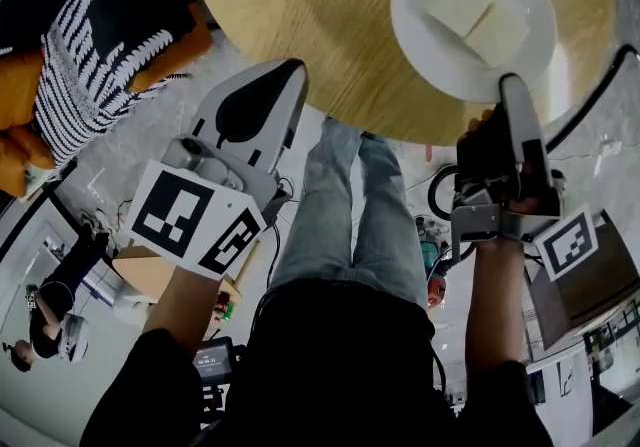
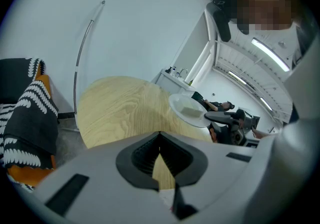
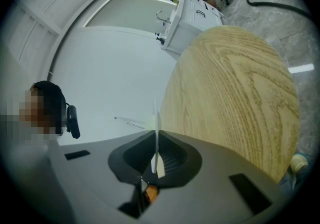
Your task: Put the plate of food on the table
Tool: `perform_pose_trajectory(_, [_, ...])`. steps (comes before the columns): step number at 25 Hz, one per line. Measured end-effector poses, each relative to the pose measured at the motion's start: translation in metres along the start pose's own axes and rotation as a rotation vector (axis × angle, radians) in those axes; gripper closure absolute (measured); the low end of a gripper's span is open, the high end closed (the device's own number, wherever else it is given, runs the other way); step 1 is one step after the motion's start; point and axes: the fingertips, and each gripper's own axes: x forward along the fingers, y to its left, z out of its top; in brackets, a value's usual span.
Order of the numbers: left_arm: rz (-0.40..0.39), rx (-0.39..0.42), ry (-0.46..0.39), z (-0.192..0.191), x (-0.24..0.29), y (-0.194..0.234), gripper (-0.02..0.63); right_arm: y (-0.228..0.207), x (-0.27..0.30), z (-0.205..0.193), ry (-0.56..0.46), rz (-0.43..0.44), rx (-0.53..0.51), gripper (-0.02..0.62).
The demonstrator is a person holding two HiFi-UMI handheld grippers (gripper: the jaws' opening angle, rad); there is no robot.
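Note:
A white plate [image 1: 420, 45] with pale slabs of food [image 1: 470, 15] is over the near right part of the round wooden table [image 1: 300, 15]. My right gripper [image 1: 512, 83] is shut on the plate's near rim. In the right gripper view the plate [image 3: 155, 118] shows edge-on as a thin white line between the jaws of the right gripper [image 3: 156, 135]. In the left gripper view the plate [image 2: 187, 110] seems slightly above the table [image 2: 120, 107]. My left gripper [image 1: 285, 70] is shut on nothing at the table's near edge, left of the plate.
A black-and-white striped cloth [image 1: 100, 35] lies on an orange seat left of the table. The person's legs in jeans [image 1: 350, 215] are below the table's edge. A cardboard box [image 1: 590, 285] stands at the lower right. A white cabinet [image 3: 195, 22] is beyond the table.

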Motion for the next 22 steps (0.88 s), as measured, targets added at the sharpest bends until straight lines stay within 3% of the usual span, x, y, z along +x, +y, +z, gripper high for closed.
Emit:
perform_pose_trajectory(4, [0.002, -0.018, 0.027, -0.006, 0.021, 0.015, 0.598, -0.02, 0.016, 0.002, 0.011, -0.021, 0.019, 0.575])
perform_pose_trajectory(22, [-0.026, -0.02, 0.045, 0.015, 0.029, 0.019, 0.598, -0.016, 0.025, 0.003, 0.015, -0.076, 0.029, 0.575])
